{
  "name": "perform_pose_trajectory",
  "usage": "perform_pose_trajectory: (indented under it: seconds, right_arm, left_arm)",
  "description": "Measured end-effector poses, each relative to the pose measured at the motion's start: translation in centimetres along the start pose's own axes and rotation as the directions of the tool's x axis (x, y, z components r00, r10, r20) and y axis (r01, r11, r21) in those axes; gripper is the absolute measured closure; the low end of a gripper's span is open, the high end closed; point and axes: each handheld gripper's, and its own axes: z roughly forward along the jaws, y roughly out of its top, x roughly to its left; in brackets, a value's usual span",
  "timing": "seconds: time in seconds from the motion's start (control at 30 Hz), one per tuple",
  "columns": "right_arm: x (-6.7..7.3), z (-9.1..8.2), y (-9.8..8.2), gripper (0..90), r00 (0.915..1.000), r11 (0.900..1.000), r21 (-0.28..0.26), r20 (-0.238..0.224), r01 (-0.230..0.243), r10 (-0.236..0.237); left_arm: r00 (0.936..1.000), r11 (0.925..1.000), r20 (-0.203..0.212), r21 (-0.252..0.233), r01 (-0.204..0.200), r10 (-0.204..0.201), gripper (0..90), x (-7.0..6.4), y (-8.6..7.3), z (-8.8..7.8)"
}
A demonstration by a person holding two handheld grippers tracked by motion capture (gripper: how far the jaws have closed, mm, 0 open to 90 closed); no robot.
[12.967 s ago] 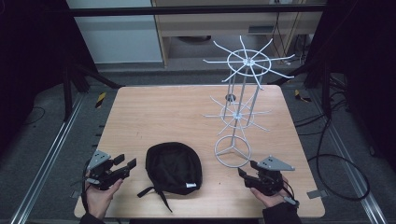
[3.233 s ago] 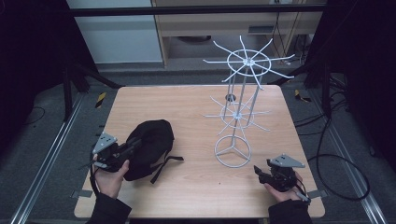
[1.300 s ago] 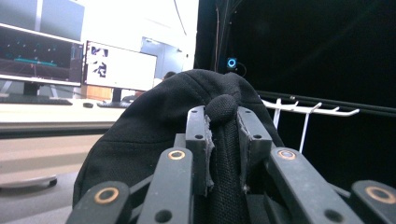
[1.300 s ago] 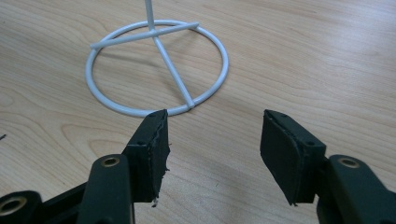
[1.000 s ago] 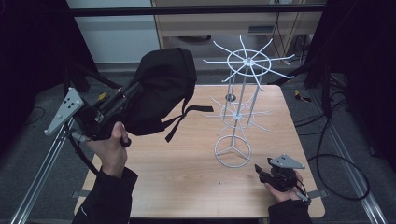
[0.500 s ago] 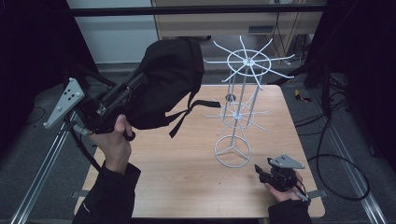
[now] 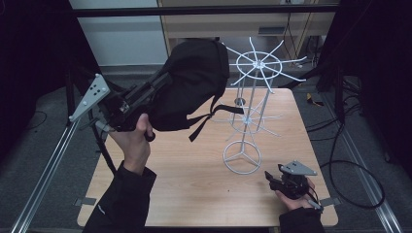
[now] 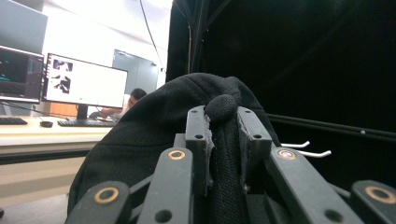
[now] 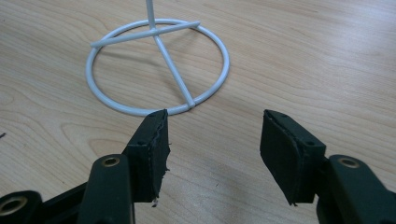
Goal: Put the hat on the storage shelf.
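- High view: left gripper (image 7: 160,85) is clamping tight on one black cap (image 7: 192,82), holding it up in the air at about 10 o'clock over the table (image 7: 194,184), just beside the top ring of the white wire rack (image 7: 252,97). The cap's straps are hanging down toward the rack's lower tier.
- High view: right gripper (image 7: 272,178) is sitting low at about 5 o'clock, near the rack's round base, jaws apart and holding nothing. One rack, one cap, two grippers.
- Left gripper view: the jaws are pinching a fold of cap fabric (image 8: 224,140); the cap is blocking most of what's ahead. Two white rack tips (image 8: 306,148) are poking out at 3 o'clock. Two monitors (image 8: 84,81) and a keyboard are showing at 9 o'clock.
- Right gripper view: right gripper (image 9: 212,154) is standing wide open and empty over bare wood, the rack's base ring (image 9: 159,65) lying at 11 o'clock, just beyond the left jaw tip.
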Motion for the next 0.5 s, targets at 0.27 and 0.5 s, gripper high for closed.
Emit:
perform_pose_trajectory:
  seconds: [0.27, 0.5]
  right_arm:
    - [0.0, 0.0, 0.0, 42.5, 1.0000, 1.000, 0.000, -0.001, 0.002, -0.002]
    - [0.0, 0.0, 0.0, 42.4, 1.0000, 1.000, 0.001, -0.003, 0.002, -0.002]
  left_arm:
    - [1.0000, 0.9989, 0.010, 0.046, 0.000, -0.001, 77.0, -0.3, -1.5, 1.2]
    - [0.9988, 0.9968, 0.025, 0.069, 0.039, -0.041, 76.5, 0.3, -2.6, 1.0]
